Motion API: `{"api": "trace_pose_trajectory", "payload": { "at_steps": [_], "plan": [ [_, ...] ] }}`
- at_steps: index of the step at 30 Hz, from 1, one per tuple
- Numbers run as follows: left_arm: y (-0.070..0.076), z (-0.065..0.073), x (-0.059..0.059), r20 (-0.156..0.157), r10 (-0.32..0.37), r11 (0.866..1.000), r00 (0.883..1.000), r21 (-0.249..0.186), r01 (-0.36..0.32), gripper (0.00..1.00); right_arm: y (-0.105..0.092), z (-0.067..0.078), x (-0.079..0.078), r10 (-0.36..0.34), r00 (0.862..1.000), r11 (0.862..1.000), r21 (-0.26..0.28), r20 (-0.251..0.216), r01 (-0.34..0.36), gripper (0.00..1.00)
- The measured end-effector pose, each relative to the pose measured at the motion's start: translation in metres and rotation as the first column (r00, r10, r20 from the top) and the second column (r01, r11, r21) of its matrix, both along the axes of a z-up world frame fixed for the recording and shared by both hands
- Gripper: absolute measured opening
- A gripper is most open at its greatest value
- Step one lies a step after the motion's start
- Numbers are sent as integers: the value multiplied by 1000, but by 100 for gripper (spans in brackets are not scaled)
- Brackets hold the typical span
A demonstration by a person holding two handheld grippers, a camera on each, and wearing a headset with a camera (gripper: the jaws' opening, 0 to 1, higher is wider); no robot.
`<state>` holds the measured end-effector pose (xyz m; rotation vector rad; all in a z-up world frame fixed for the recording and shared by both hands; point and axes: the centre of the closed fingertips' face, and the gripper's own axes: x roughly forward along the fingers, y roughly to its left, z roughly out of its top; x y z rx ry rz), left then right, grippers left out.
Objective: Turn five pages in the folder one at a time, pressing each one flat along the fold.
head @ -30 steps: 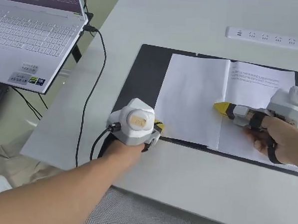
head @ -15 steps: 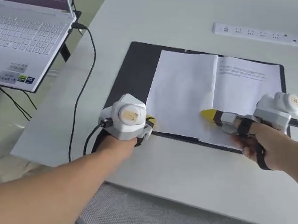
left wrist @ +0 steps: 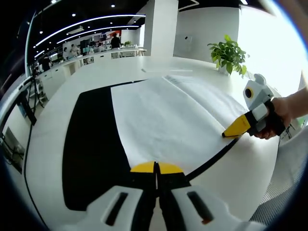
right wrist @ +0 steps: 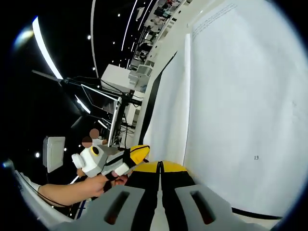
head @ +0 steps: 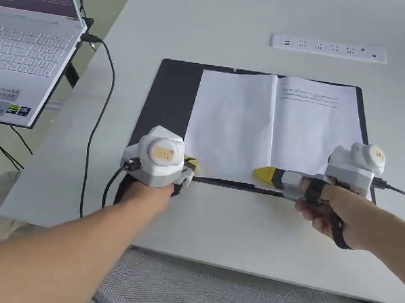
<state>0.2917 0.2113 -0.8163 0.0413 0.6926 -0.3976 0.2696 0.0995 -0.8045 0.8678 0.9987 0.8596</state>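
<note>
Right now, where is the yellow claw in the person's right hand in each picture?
Head view: the right claw sits low and right of centre, near the bottom of the fold.
Left gripper view: the claw pokes in from the right side, halfway up.
Right gripper view: the claw, shut, rises from the bottom middle.
Shared landmark: the blank white page beside it.

From head height we look forward and down on the open folder on the table. The left gripper view sits low at the folder's near edge, facing across the pages. The right gripper view, rolled sideways, looks close along the fold, and all three views share those pages.
</note>
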Motion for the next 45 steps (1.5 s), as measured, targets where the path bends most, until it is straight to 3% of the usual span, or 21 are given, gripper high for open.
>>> {"api": "trace_pose_trajectory", "payload": {
  "at_steps": [8, 11, 14, 17, 18, 22, 24, 26, 27, 32, 35, 40, 45],
  "plan": [
    [1, -1, 1, -14, 28, 999, 1000, -16, -28, 0, 3, 5, -36, 32, 999, 999, 1, -11, -32, 0],
    [1, 1, -1, -39, 77, 994, 996, -77, -80, 0, 1, 16, -43, 20, 1000, 1000, 16, 5, -20, 0],
    [0, 3, -5, -69, 115, 980, 991, -155, -125, 0, -2, 24, -49, 13, 1000, 1000, 16, 18, -14, 0],
    [-4, 7, -14, -80, 110, 978, 991, -170, -122, 4, -6, 31, -53, 15, 999, 1000, 12, 41, -15, 0],
    [-6, 9, -17, -81, 104, 979, 991, -165, -116, 5, -8, 40, -57, 9, 999, 1000, 17, 50, -10, 0],
    [-11, 31, -28, -60, 86, 977, 994, -189, -96, 8, -20, 59, -59, -24, 994, 1000, 18, 111, 23, 2],
    [-13, 41, -29, -31, 63, 976, 998, -205, -68, 10, -27, 63, -64, -25, 992, 1000, 0, 127, 25, 5],
    [-10, 49, -34, -14, 43, 982, 999, -184, -45, 11, -38, 69, -70, -29, 986, 999, -21, 164, 33, 4],
    [-9, 53, -36, -6, 38, 982, 999, -183, -38, 11, -41, 70, -73, -28, 987, 999, -21, 161, 32, 4],
    [-1, 71, -47, 15, 45, 979, 999, -198, -41, 13, -64, 81, -84, -47, 976, 996, -69, 213, 63, 9],
    [1, 83, -55, 30, 37, 979, 999, -204, -30, 17, -75, 92, -89, -79, 962, 990, -95, 261, 107, 14],
    [2, 104, -69, 61, 19, 975, 998, -220, -5, 22, -93, 112, -100, -63, 928, 972, -188, 367, 140, 24],
    [3, 119, -80, 95, -36, 986, 995, -158, 51, 25, -102, 136, -102, -81, 905, 966, -189, 418, 174, 29]
  ]
}}
